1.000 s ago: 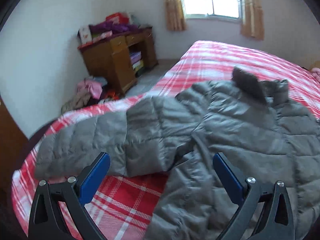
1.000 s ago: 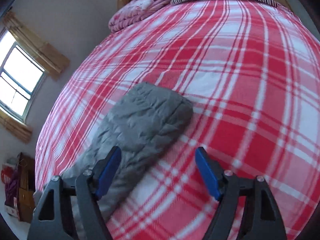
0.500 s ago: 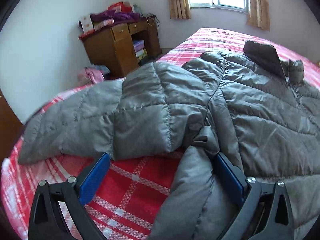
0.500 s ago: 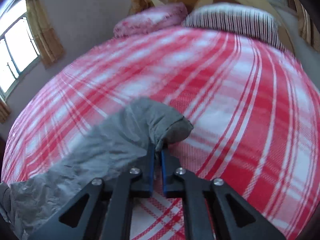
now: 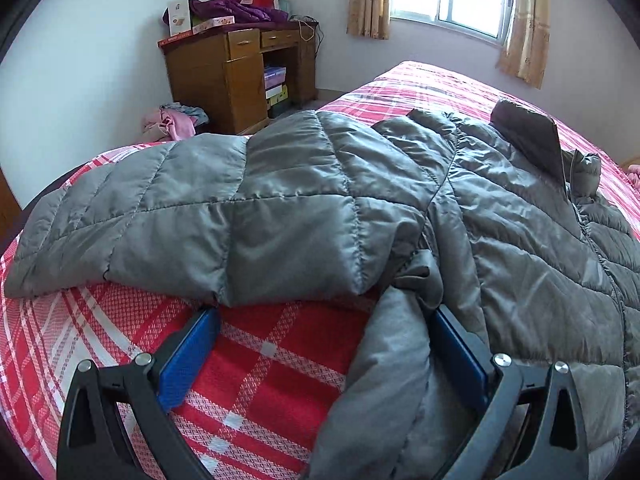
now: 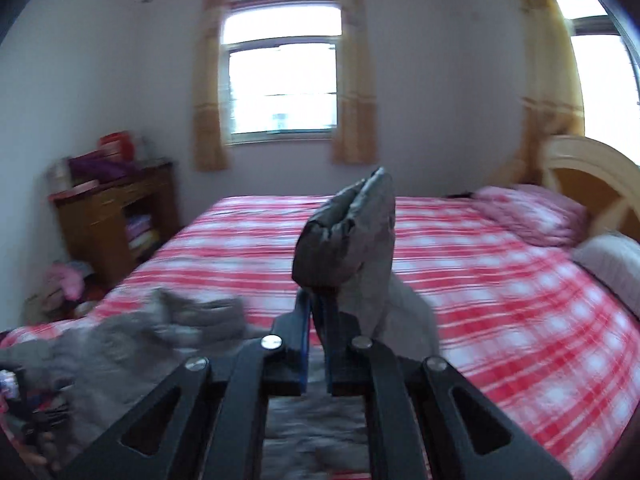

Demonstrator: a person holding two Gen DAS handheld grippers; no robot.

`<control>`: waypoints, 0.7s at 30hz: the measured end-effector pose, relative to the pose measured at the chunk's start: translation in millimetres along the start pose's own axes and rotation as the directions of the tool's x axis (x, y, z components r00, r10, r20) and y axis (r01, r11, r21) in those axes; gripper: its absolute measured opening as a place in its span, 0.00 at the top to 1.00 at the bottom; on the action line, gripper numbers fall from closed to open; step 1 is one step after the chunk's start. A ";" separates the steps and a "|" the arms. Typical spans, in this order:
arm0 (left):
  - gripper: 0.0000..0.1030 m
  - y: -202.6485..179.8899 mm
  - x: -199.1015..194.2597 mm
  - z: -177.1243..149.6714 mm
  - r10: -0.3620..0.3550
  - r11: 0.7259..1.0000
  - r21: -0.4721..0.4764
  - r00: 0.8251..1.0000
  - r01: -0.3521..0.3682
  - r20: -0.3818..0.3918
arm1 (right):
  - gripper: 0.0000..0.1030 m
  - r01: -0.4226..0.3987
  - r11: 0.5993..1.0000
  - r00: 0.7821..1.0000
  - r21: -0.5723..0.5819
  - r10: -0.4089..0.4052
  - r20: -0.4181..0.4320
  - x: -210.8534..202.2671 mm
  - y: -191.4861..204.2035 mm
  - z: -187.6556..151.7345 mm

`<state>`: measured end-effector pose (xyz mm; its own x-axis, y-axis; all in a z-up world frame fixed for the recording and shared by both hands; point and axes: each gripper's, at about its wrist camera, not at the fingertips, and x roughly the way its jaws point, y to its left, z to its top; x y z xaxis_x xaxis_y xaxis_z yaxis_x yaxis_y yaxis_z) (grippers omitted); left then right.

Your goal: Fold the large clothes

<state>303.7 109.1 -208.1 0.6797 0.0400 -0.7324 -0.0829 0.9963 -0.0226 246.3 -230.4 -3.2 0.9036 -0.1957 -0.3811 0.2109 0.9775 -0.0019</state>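
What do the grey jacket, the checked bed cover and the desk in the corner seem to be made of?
Grey jacket: likely thin synthetic shell over padding; slight sheen, stitched puffy panels.
Bed cover: woven or fleecy red-and-white fabric; matte, textured surface.
Desk: wood or wood veneer; glossy brown, metal drawer pulls.

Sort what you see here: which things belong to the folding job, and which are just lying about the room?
Job:
grey padded jacket
its sleeve cuff, clamped in the right tool
left tool, open at the jacket's edge

Lying about:
wooden desk
pink clothes on the floor
pillows
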 end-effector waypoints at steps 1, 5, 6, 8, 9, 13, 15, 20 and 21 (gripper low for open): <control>0.01 1.7 -0.3 0.0 -0.002 1.000 0.000 1.000 0.002 0.002 | 0.93 -0.065 0.998 0.998 -0.009 0.065 -0.014 1.7 25.6 -4.3; 0.01 4.5 -1.9 -0.9 -0.007 1.000 0.001 1.000 0.007 0.008 | 0.93 -0.233 0.971 0.971 -0.050 0.229 -0.069 21.0 111.1 -32.5; 0.01 4.5 -2.0 -1.0 -0.009 1.000 0.002 1.000 0.009 0.009 | 0.93 -0.282 0.959 0.956 -0.042 0.277 -0.092 28.6 129.7 -41.2; 0.01 5.5 -2.3 -1.1 -0.011 1.000 0.003 1.000 0.011 0.011 | 0.93 -0.342 0.939 0.933 -0.035 0.335 -0.129 44.5 161.5 -57.7; 0.01 5.6 -2.4 -1.2 -0.013 1.000 0.003 1.000 0.013 0.012 | 0.93 -0.359 0.932 0.925 -0.039 0.351 -0.145 52.5 176.3 -66.3; 0.01 6.7 -2.7 -1.7 -0.020 1.000 0.004 1.000 0.020 0.017 | 0.91 -0.492 0.871 0.850 0.000 0.480 -0.218 84.1 213.9 -96.3; 0.01 6.5 -2.8 -1.9 -0.021 1.000 0.005 1.000 0.021 0.019 | 0.67 -0.550 0.834 0.805 0.034 0.541 -0.245 90.3 218.7 -104.6; 0.01 6.6 -3.0 -1.8 -0.026 1.000 0.005 0.999 0.026 0.021 | 0.23 -0.632 0.755 0.722 0.175 0.655 -0.222 80.8 201.5 -102.4; 0.01 6.9 -3.0 -1.8 -0.027 1.000 0.005 0.999 0.027 0.021 | 0.24 -0.612 0.772 0.744 0.169 0.635 -0.207 75.8 191.4 -99.7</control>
<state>299.8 115.7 -207.3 0.6966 0.0150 -0.7173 -0.0613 0.9974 -0.0386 318.0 -50.2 -124.6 0.7291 0.4917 -0.4761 -0.3276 0.8615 0.3880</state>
